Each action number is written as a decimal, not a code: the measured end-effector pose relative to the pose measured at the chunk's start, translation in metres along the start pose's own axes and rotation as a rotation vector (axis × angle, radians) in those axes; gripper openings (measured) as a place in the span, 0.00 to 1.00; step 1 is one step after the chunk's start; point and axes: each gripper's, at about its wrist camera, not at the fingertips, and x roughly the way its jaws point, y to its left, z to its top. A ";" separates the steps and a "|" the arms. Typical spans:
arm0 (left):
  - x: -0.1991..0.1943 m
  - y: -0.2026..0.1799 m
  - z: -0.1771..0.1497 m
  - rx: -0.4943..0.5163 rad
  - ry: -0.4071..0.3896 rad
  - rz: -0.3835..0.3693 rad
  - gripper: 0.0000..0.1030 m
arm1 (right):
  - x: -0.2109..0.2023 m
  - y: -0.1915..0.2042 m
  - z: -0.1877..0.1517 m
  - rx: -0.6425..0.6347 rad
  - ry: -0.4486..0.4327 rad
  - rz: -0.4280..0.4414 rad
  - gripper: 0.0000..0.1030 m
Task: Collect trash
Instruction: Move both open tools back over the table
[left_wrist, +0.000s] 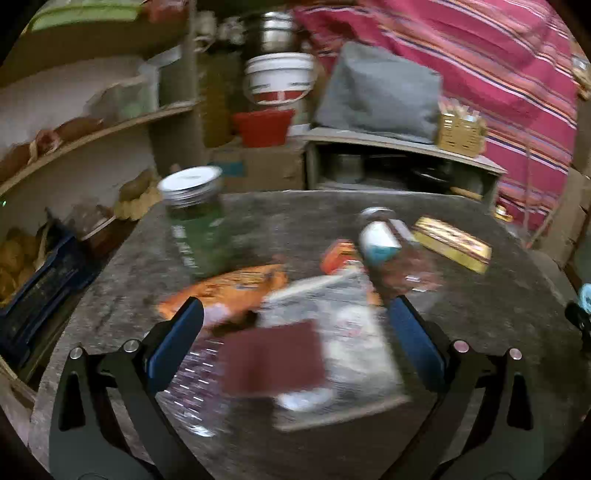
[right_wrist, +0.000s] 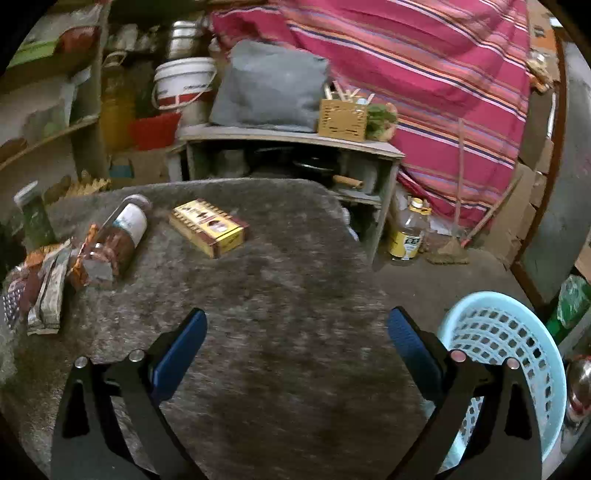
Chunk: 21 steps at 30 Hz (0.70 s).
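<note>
Left wrist view, left gripper (left_wrist: 295, 321) jaws apart over wrappers (left_wrist: 332, 332) on bench (left_wrist: 480, 306), right gripper (right_wrist: 297, 325) jaws apart, empty, basket (right_wrist: 509, 332) beside bench.

This is a home storeroom or pantry, plain and crowded. Wooden shelves (left_wrist: 110, 125) along one wall hold bags and what look like potatoes, with more in a dark crate (left_wrist: 40, 291) below. Against the back wall stand a white bucket (right_wrist: 184, 85), a red tub (right_wrist: 153, 129), steel pots (right_wrist: 183, 35) and a low cupboard (right_wrist: 288, 155) with pans inside; a grey cushion (right_wrist: 269, 85) and a cutlery holder (right_wrist: 343, 114) sit on its top. A striped pink cloth (right_wrist: 424, 74) hangs behind. On the bare floor are an oil bottle (right_wrist: 406, 236) and a broom (right_wrist: 458, 221). The counter (right_wrist: 295, 277) carries jars, a box and food wrappers, and a blue basket (right_wrist: 517, 332) stands beside it.
</note>
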 end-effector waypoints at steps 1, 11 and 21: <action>0.006 0.010 0.003 -0.014 0.012 0.011 0.95 | 0.002 0.004 0.001 -0.006 0.002 0.003 0.94; 0.064 0.068 0.006 -0.055 0.130 0.014 0.93 | 0.026 0.032 0.013 -0.017 0.022 0.032 0.94; 0.068 0.073 -0.002 -0.015 0.130 -0.026 0.36 | 0.041 0.064 0.021 -0.021 0.028 0.068 0.94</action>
